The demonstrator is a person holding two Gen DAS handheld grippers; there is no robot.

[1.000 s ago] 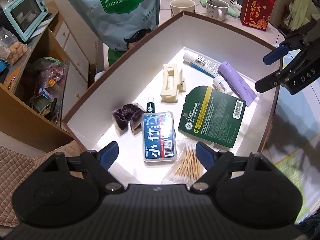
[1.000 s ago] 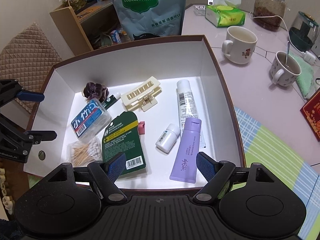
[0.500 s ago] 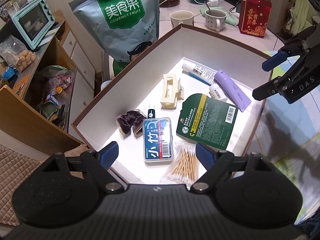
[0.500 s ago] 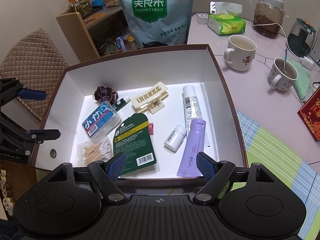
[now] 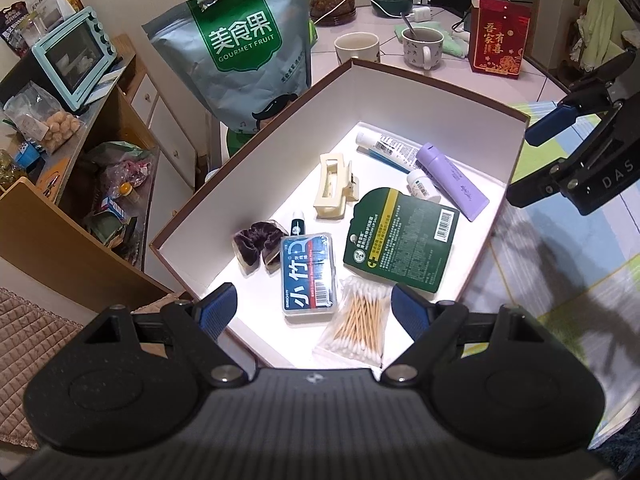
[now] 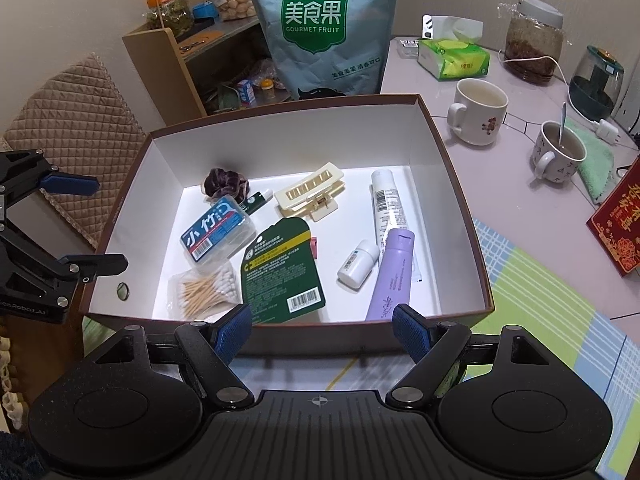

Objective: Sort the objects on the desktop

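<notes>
A brown box with white inside holds the sorted items: blue floss case, bag of cotton swabs, green card pack, cream hair claw, purple scrunchie, purple tube, white tube and small white bottle. My left gripper hangs open and empty over the box's near-left corner. My right gripper stays open and empty outside the box's front wall.
A large grey-green snack bag stands behind the box. Two mugs, a tissue pack, a jar and a red box sit on the table to the right. A wooden shelf stands left.
Both grippers have drawn up and back from the box, so it looks smaller in both views. Nothing inside the box has moved, and both stayed open.
</notes>
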